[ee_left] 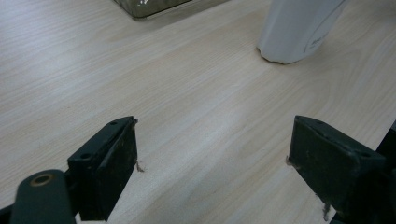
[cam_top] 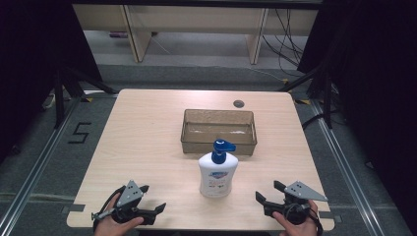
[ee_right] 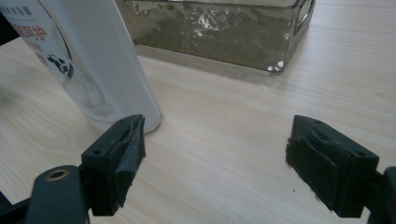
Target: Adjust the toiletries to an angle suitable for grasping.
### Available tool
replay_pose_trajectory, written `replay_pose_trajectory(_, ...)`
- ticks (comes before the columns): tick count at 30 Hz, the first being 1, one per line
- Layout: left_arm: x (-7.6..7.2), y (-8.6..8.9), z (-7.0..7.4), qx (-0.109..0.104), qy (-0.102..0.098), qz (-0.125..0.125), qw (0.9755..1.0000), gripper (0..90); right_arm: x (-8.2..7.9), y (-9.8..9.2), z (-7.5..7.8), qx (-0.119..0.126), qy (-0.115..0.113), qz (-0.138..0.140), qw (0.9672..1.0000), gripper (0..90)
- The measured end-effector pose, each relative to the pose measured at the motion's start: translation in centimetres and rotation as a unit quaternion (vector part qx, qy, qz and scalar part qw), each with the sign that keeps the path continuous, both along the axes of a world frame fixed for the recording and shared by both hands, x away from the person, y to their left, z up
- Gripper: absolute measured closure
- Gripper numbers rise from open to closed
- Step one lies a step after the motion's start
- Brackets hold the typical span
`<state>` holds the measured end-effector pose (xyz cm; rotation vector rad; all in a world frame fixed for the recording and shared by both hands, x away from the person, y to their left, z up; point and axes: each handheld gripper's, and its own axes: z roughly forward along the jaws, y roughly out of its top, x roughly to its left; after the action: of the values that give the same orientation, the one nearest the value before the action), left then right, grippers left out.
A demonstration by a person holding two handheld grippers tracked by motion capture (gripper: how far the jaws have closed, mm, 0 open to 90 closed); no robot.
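My left gripper (cam_top: pixel 153 197) rests at the near left edge of the table (cam_top: pixel 147 137), jaws spread wide with nothing but bare wood between them. In the left gripper view the pads are matte black, blocky, with frayed fibres at their lower corners. My right gripper (cam_top: pixel 268 191) sits at the near right edge, jaws equally wide apart and holding nothing; its pads look soft and slightly worn.

The soap bottle (cam_top: pixel 218 174) stands upright on the table between the two grippers, a little farther from me than either and apart from both. Its body is smooth white plastic, flattened, with rounded shoulders and a printed blue-and-red label; the pump head is glossy blue with its spout pointing right. In the right gripper view the bottle (ee_right: pixel 88 60) rises just beyond the left-hand jaw, not touched by it.

Just behind the bottle sits a rectangular bin (cam_top: pixel 219 131) of translucent smoky plastic, with a dimpled, hammered-looking wall that catches the light.

The tabletop is pale wood-grain laminate with rounded corners.
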<state>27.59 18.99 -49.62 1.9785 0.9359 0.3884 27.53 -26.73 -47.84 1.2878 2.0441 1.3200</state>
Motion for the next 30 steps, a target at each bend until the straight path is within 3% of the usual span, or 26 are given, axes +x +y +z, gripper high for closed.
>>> replay_pose_trajectory(7, -0.1, 0.0, 0.0, 0.000, 0.001, 0.001, 1.0000, 14.9, 0.0, -0.1, 0.2, -0.004, -0.012, 0.002, 0.9999, 19.8)
replay_pose_trajectory(10, 0.0, 0.0, 0.0, -0.001, -0.001, -0.001, 1.0000, 14.9, -0.1, -0.1, 0.3, 0.006, -0.010, 0.005, 0.9999, 19.9)
replay_pose_trajectory(18, 0.0, 0.0, 0.0, 0.000, -0.003, -0.002, 1.0000, 15.0, -0.1, -0.2, 0.4, -0.003, -0.024, 0.004, 0.9997, 20.6)
replay_pose_trajectory(19, 0.0, 0.0, 0.0, 0.000, -0.003, -0.002, 1.0000, 15.0, -0.3, 0.1, 0.5, 0.013, -0.006, 0.000, 0.9999, 20.7)
replay_pose_trajectory(22, 0.1, 0.0, 0.0, -0.001, -0.001, -0.001, 1.0000, 15.0, -0.1, 0.0, 0.6, 0.008, -0.027, 0.007, 0.9996, 21.1)
replay_pose_trajectory(23, 0.1, 0.0, 0.0, -0.001, -0.001, -0.001, 1.0000, 15.0, -0.1, 0.0, 0.6, 0.008, -0.027, 0.007, 0.9996, 21.1)
replay_pose_trajectory(24, 0.1, 0.1, 0.0, 0.012, -0.003, -0.009, 0.9999, 15.0, 0.0, 0.0, 0.6, 0.006, -0.030, 0.004, 0.9995, 21.1)
replay_pose_trajectory(25, 0.1, 0.1, 0.0, 0.010, -0.003, -0.009, 0.9999, 15.0, -0.2, 0.3, 0.7, 0.020, -0.025, 0.001, 0.9995, 21.3)
replay_pose_trajectory(26, 0.1, 0.0, 0.0, 0.004, -0.002, -0.007, 1.0000, 15.0, -0.1, 0.1, 0.9, 0.010, -0.036, 0.005, 0.9993, 21.4)
replay_pose_trajectory(28, 0.1, 0.1, 0.0, 0.011, 0.000, -0.010, 0.9999, 15.0, -0.3, 0.4, 1.1, 0.025, -0.022, 0.004, 0.9994, 21.4)
replay_pose_trajectory(30, 0.1, 0.1, 0.1, 0.013, 0.000, -0.010, 0.9999, 15.0, -0.2, 0.4, 1.2, 0.026, -0.033, 0.012, 0.9990, 21.2)
